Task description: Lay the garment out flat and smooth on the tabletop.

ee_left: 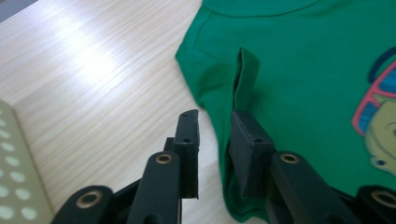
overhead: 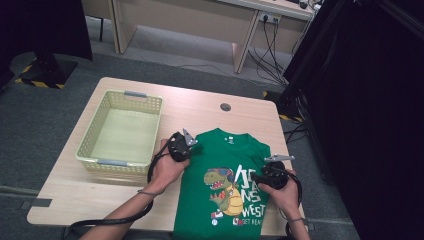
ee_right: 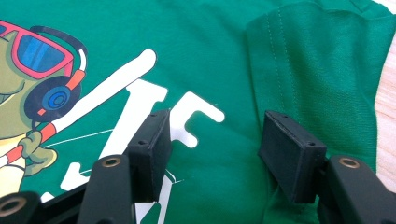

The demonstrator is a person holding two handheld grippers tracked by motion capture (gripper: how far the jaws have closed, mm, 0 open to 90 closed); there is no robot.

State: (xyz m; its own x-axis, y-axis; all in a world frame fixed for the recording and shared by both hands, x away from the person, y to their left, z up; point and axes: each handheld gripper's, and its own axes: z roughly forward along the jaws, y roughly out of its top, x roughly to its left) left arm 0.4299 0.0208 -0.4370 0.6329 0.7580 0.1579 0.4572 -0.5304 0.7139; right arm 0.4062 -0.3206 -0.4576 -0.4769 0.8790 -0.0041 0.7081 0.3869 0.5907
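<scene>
Green T-shirt flat on a pale wood-grain table, grey carpet around.
Perforated plastic basket alongside; left gripper and right gripper both gape, empty.

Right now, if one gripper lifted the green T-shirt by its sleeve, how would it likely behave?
The green T-shirt would probably go limp and drape: it lies flat, and its folded-in sleeve shows a soft crease. It looks like thin, light fabric, so only the pinched part would likely rise first. Pushed across the smooth wooden table, it would probably bunch rather than slide whole.
</scene>
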